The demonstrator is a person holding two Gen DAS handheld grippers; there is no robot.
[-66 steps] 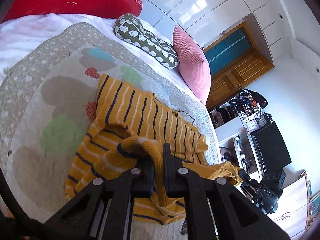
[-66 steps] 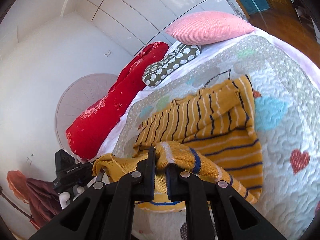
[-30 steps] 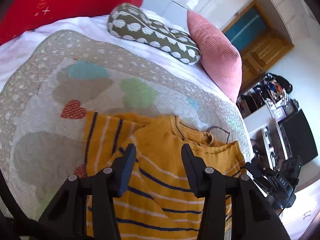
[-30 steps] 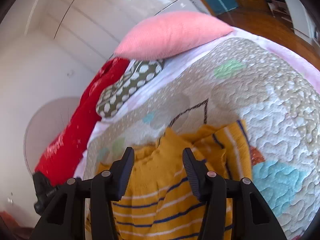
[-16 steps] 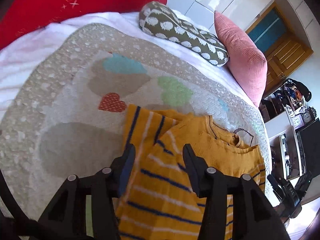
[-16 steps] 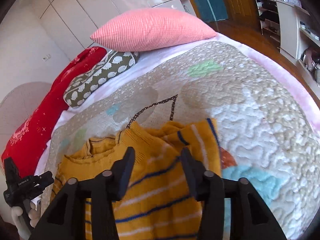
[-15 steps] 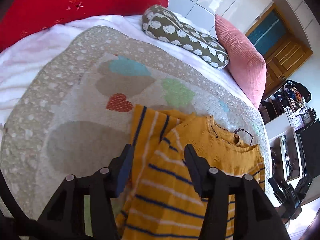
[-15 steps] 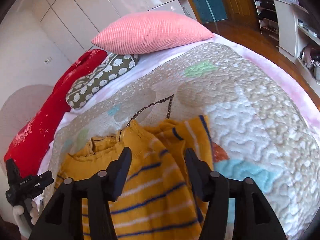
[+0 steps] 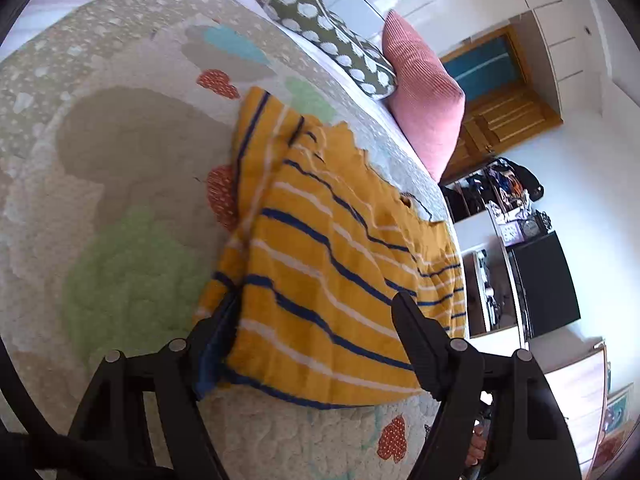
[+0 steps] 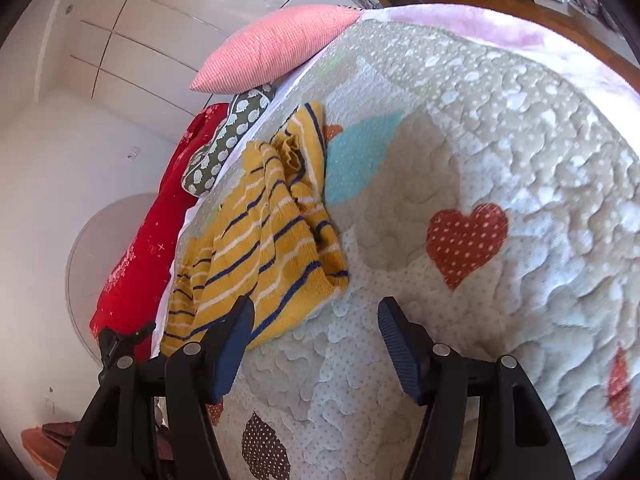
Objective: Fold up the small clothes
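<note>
A small yellow sweater (image 9: 340,248) with navy and white stripes lies folded over on the quilted bedspread (image 9: 120,208). My left gripper (image 9: 316,312) hovers over its near edge, jaws opening; the cloth shows between the fingers but the pads do not press it. In the right wrist view the sweater (image 10: 264,240) lies to the left. My right gripper (image 10: 316,316) is beside its near corner, over bare quilt (image 10: 500,128), jaws opening with nothing between them.
At the head of the bed sit a pink cushion (image 9: 424,92), a green spotted pillow (image 9: 332,40) and a red pillow (image 10: 160,224). A wooden door (image 9: 500,108) and cluttered shelves (image 9: 508,196) stand past the bed's right side.
Both grippers let go of the sweater, opened wider and drew back toward its near edge. The right gripper slid off to the sweater's right, over bare quilt.
</note>
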